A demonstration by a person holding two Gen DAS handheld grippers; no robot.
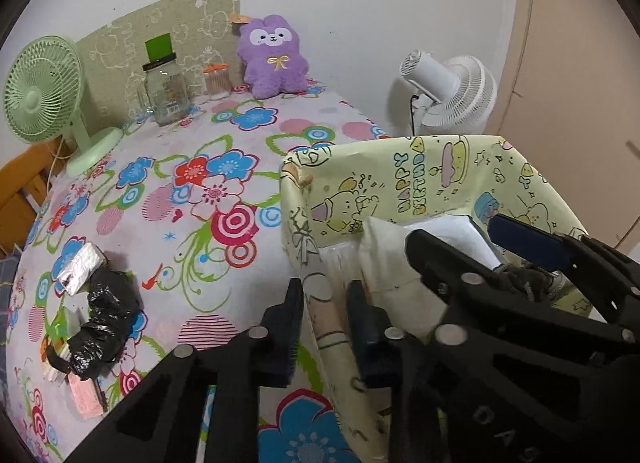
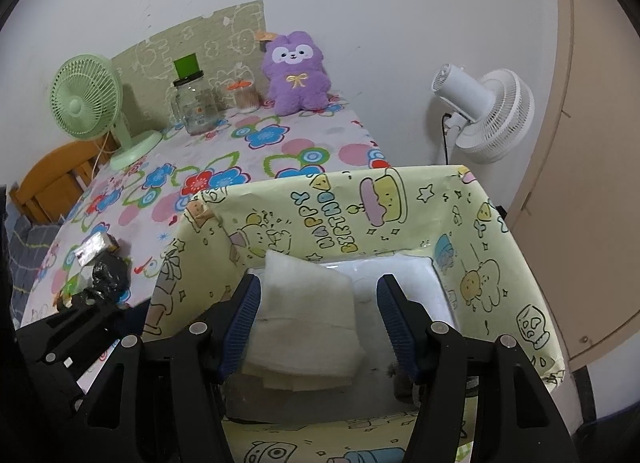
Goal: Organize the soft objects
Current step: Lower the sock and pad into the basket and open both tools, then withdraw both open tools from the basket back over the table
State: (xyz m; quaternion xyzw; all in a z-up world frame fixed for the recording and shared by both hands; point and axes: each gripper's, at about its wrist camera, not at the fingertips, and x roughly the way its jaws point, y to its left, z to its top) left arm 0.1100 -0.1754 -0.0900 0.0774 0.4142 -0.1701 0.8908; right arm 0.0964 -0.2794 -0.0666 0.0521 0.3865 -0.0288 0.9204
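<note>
the right gripper (image 2: 318,323) hangs over the open box (image 2: 472,231), its fingers (image 2: 244,319) half spread with a folded white cloth (image 2: 308,315) between them; the left pad lies against the cloth's edge, the right pad stands clear of it, so nothing is pinched. the cloth rests inside the box, leaning toward its left wall, with a white lining showing behind it. the left gripper (image 1: 322,323) sits at the box's near left wall, one finger outside and one inside, drawn narrow on the wall (image 1: 316,303).

the box stands at the right front of the bench (image 1: 192,223), its walls rising around the cloth on all sides; the floral cover to its left lies mostly bare. near the bench's left front lie a black bag (image 1: 104,323), a silver pack (image 1: 80,269) and a pink packet (image 1: 86,395), well apart from the box. at the back stand a green fan (image 1: 44,99), a jar (image 1: 164,87), a small pot (image 1: 217,81) and a purple plush (image 1: 274,57). a white fan (image 1: 452,97) stands beyond the bench's right edge.
</note>
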